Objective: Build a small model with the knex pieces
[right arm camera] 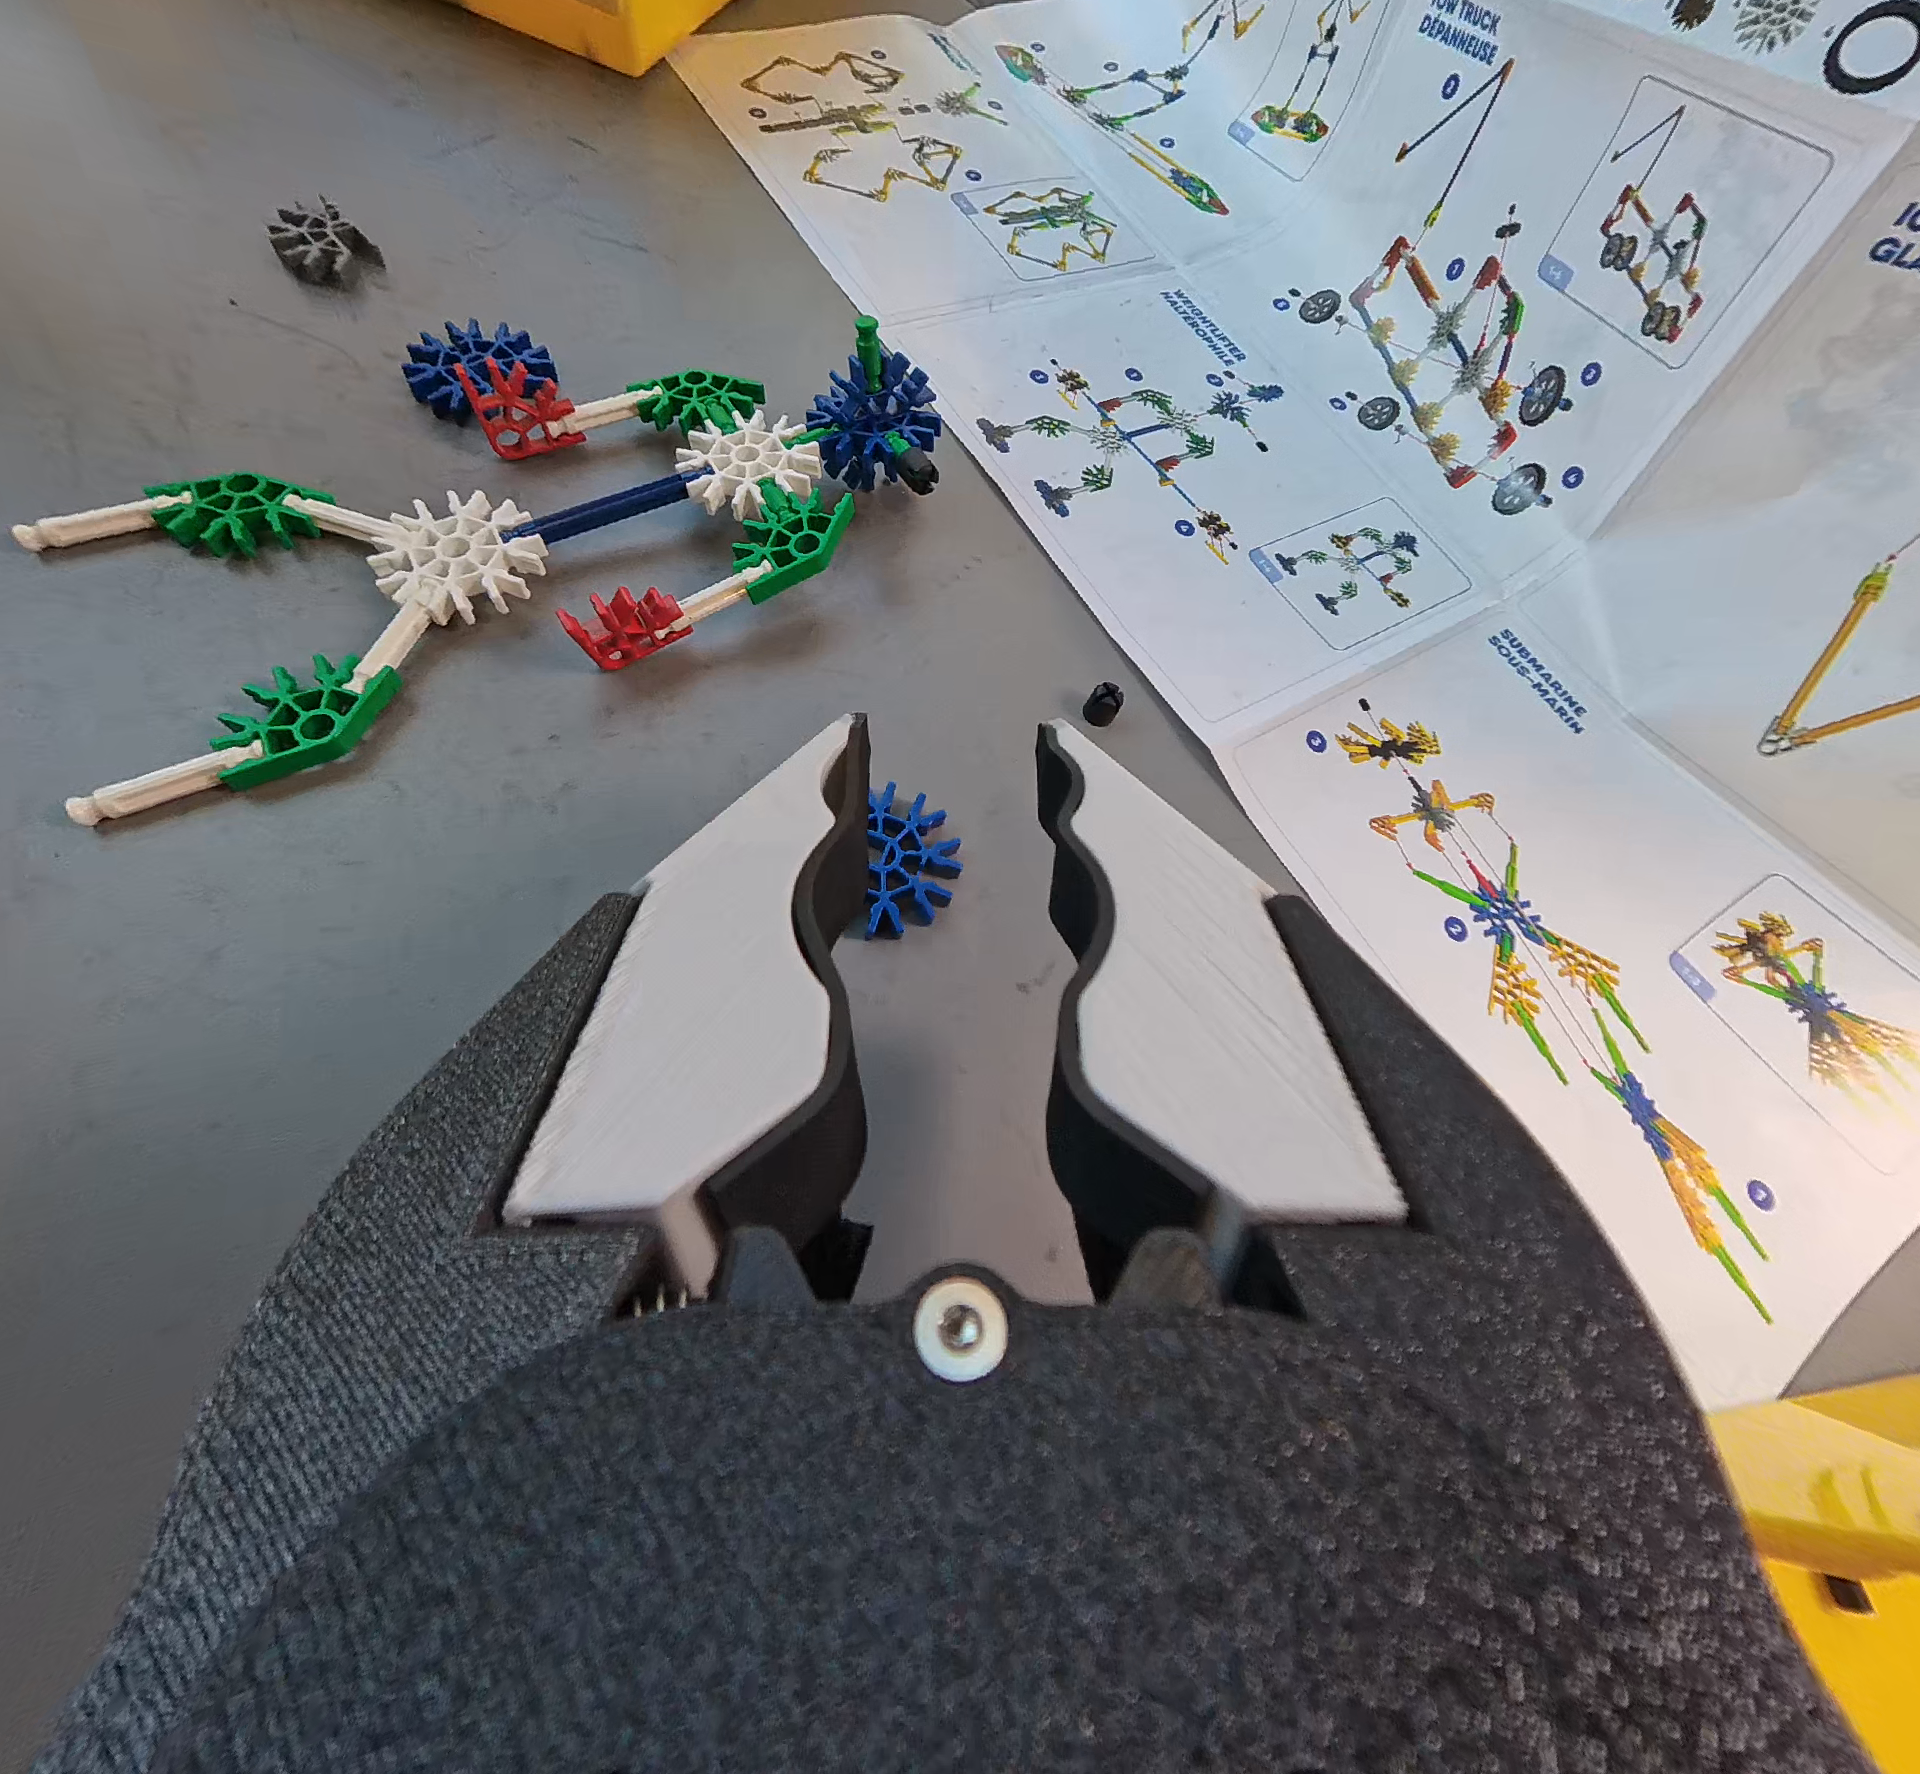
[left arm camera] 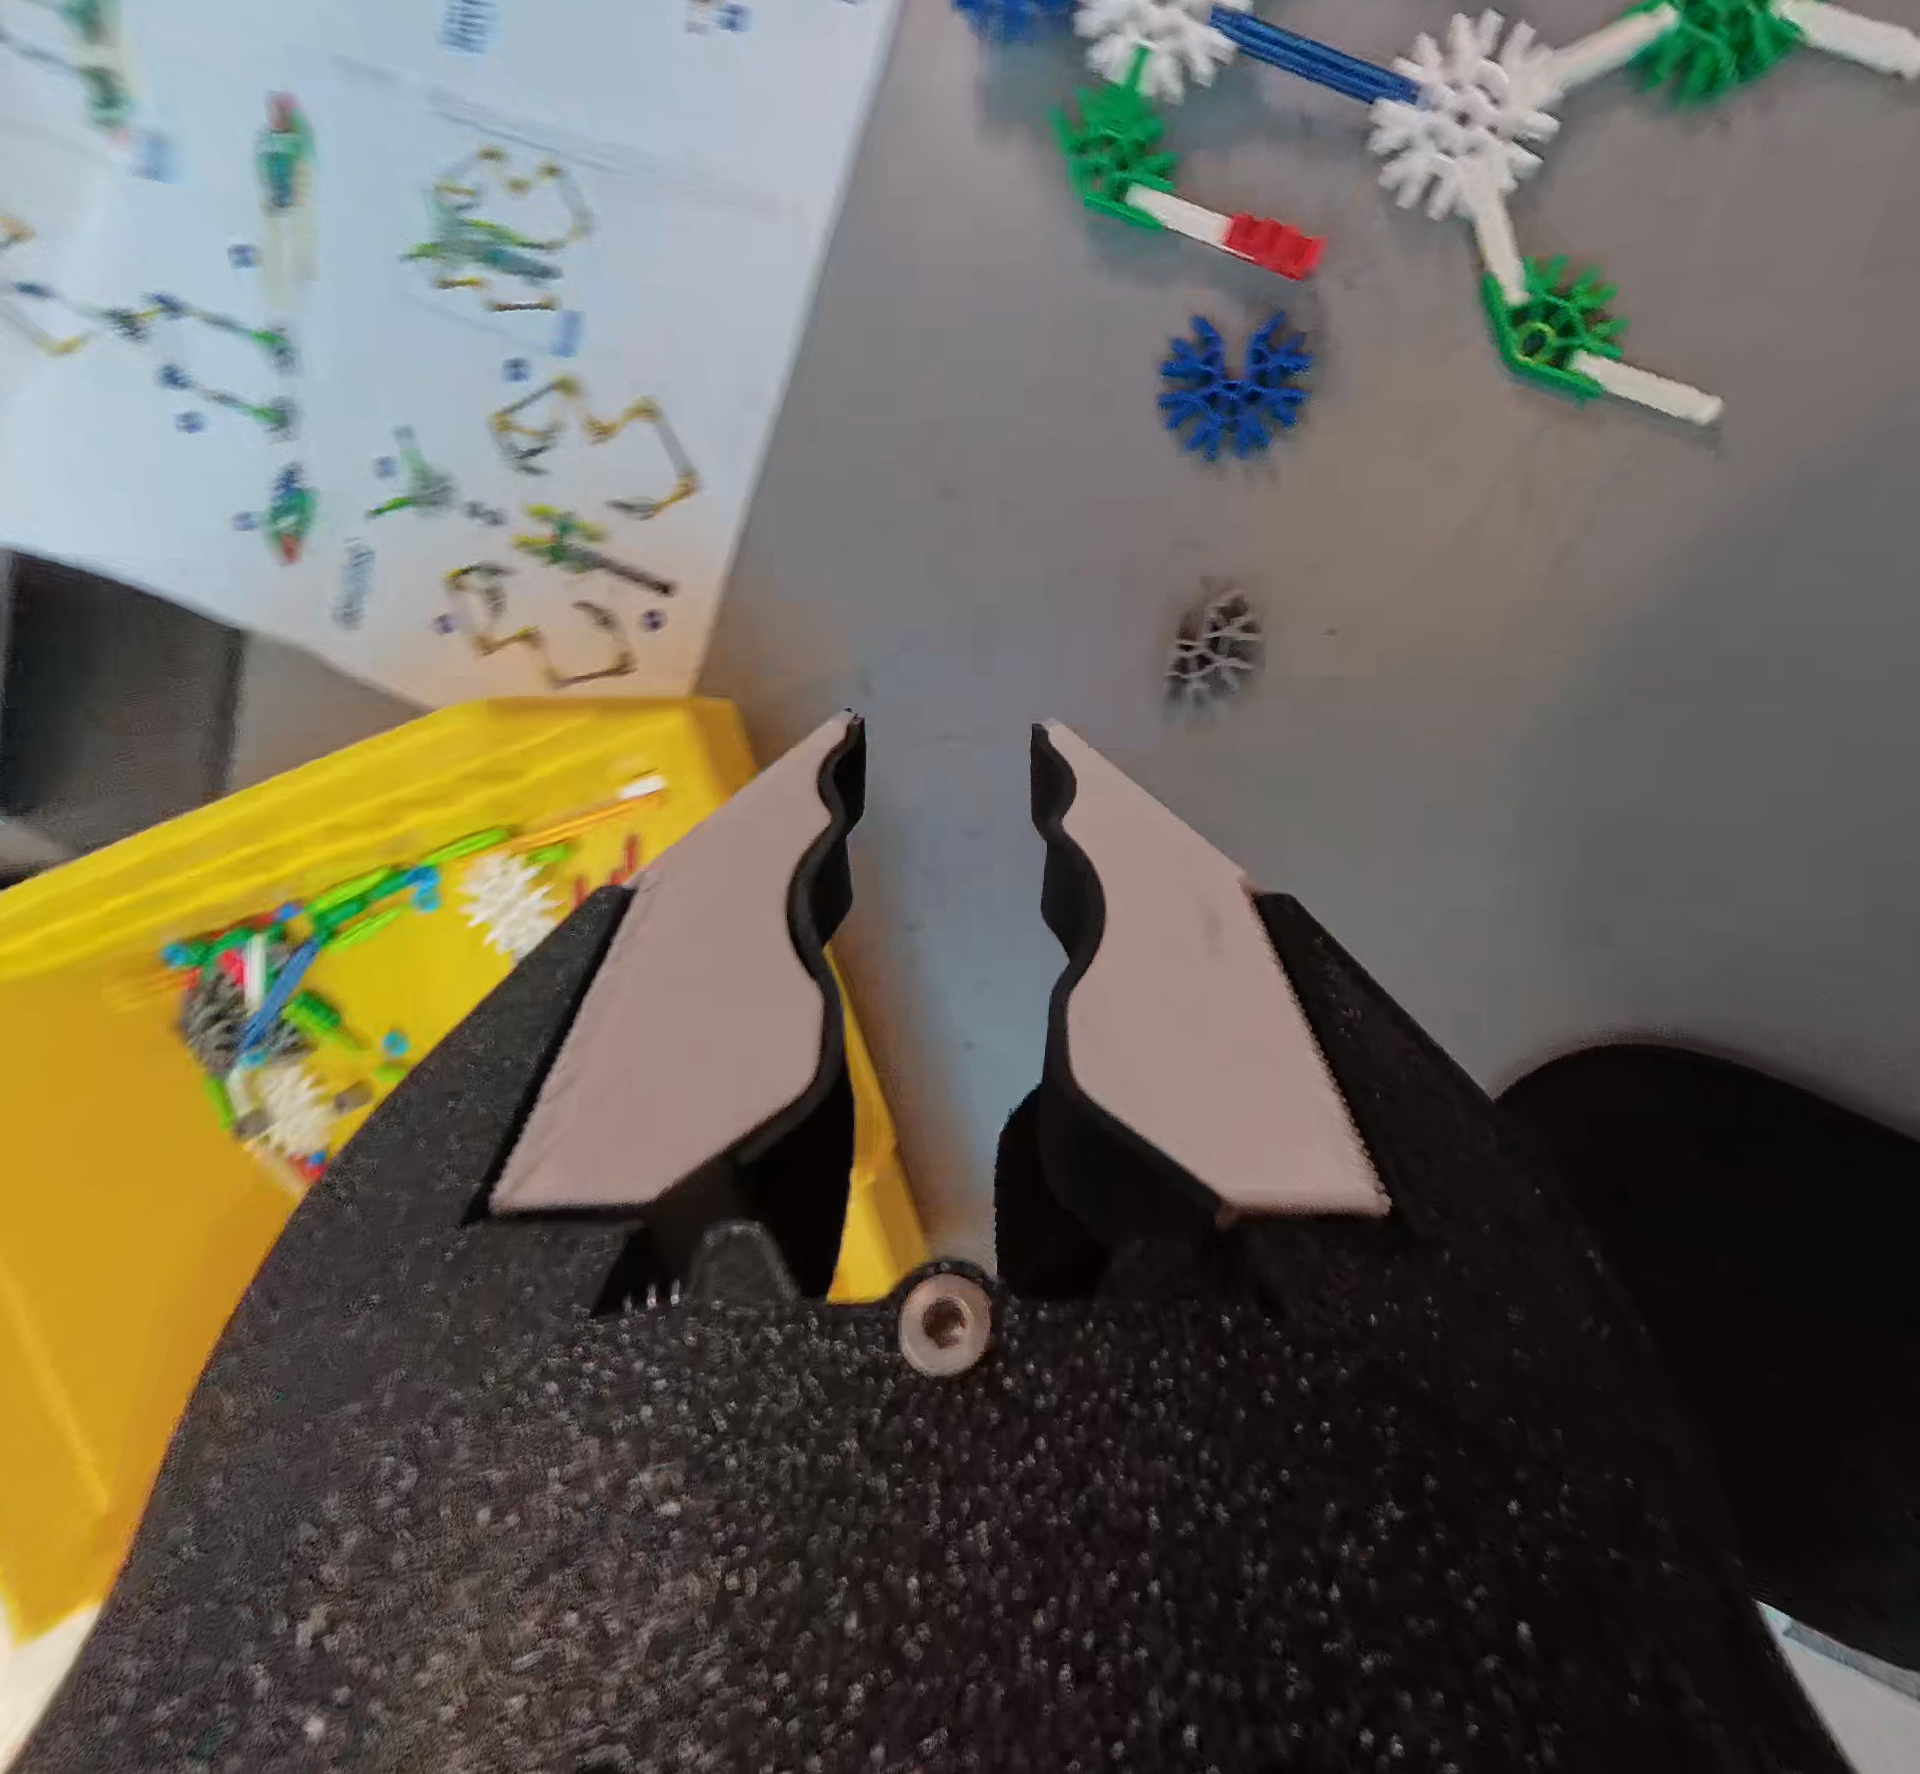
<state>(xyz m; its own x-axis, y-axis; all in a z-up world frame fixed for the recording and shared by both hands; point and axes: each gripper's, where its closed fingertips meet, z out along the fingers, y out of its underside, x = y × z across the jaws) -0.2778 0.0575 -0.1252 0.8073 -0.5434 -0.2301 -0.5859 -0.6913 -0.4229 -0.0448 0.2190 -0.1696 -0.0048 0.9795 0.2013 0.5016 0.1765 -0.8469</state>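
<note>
Beside the yellow bin's edge, left hand-held gripper gapes empty; right hand-held gripper gapes around blue connector.

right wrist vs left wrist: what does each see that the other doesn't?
Right wrist only: small black cap near the instruction sheet, and a loose blue connector between the open right gripper fingers. Left wrist only: inside of the yellow bin with mixed parts, beside the open, empty left gripper. Both: the rod-and-connector model, the grey connector, the grey table.
</note>
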